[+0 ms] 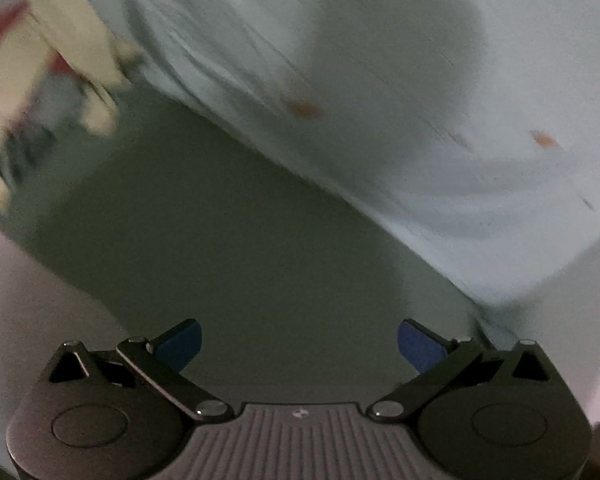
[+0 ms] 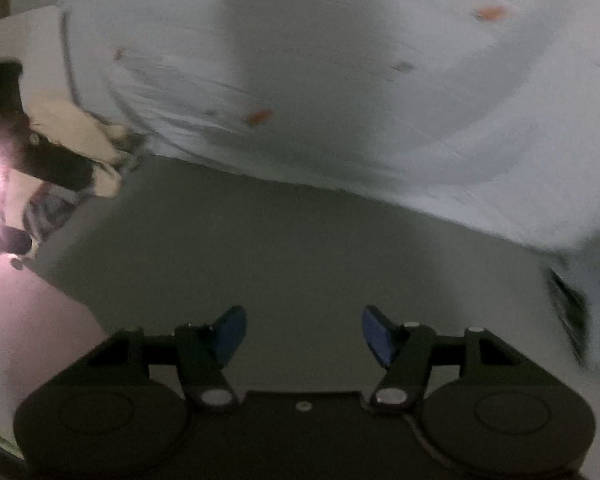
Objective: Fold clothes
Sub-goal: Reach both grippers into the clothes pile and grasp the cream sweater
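One pale garment (image 1: 380, 80) lies spread across the far part of the grey table (image 1: 220, 240), near edge unfolded | left gripper (image 1: 299, 344) fingers spread, empty | right gripper (image 2: 304, 334) fingers apart, holding nothing | folding judged barely begun.

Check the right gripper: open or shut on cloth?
Open. The right gripper shows its blue pads apart over bare grey surface, short of the pale garment.
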Demonstrator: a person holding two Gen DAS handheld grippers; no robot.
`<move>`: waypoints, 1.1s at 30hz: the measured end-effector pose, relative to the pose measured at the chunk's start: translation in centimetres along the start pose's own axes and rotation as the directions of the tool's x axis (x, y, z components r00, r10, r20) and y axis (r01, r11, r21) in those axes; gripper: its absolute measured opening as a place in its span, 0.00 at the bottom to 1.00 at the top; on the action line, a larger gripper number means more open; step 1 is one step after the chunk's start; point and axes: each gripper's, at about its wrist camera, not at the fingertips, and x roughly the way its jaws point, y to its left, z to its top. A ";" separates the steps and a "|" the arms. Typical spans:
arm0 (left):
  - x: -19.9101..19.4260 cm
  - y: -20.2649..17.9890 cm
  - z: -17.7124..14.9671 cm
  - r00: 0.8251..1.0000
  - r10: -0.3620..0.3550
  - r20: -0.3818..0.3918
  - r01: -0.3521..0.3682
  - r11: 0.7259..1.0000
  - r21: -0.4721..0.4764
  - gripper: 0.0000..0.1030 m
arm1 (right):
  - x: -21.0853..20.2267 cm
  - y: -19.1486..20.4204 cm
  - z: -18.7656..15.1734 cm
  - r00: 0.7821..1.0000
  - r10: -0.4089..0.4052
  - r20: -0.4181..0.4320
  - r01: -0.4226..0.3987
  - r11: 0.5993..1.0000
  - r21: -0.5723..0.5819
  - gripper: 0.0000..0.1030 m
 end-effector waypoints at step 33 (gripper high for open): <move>12.1 34.7 33.6 0.777 0.502 0.379 -0.516 0.854 -0.073 0.42 | 31.6 48.3 24.2 0.841 0.459 0.287 -0.133 0.689 -0.712 0.08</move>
